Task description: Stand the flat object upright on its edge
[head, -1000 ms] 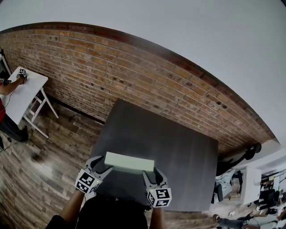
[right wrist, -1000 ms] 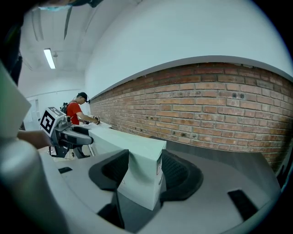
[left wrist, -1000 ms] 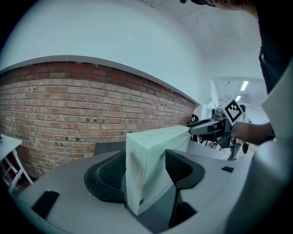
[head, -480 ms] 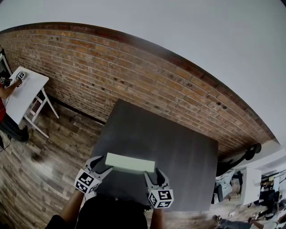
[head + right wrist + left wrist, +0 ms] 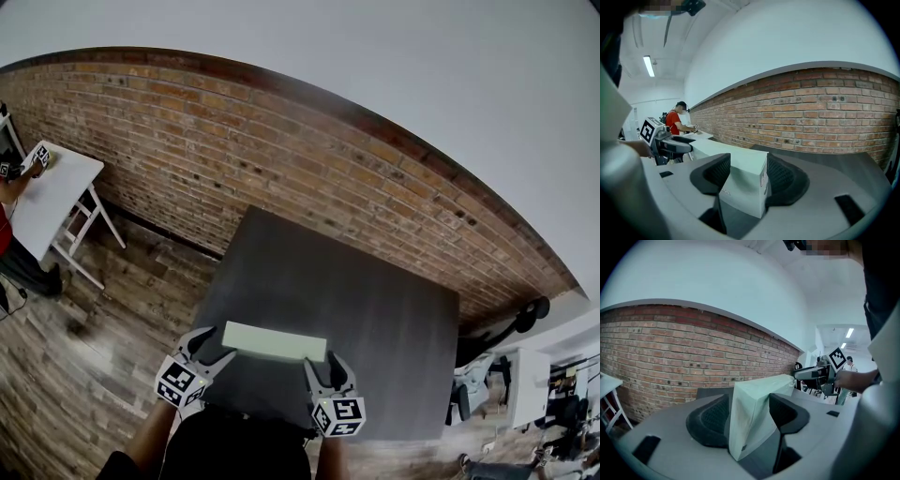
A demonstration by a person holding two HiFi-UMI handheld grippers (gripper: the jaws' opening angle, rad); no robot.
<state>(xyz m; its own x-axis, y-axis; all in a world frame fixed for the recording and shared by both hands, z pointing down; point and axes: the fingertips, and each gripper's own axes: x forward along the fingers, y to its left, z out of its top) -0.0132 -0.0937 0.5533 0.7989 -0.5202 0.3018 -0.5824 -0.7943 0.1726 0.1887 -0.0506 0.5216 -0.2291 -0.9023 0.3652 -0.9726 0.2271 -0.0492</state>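
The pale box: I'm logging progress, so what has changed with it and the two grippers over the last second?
Hardly anything. The jaws of the right gripper have just been opening slightly, with one end of the pale box between them, the pads seemingly touching it. The left gripper holds the other end as before. The box, both grippers and the dark table kept their places.

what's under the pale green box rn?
Dark table top shows around the box. The patch directly beneath is covered by the box, so whether the box rests on the table top can't be told.
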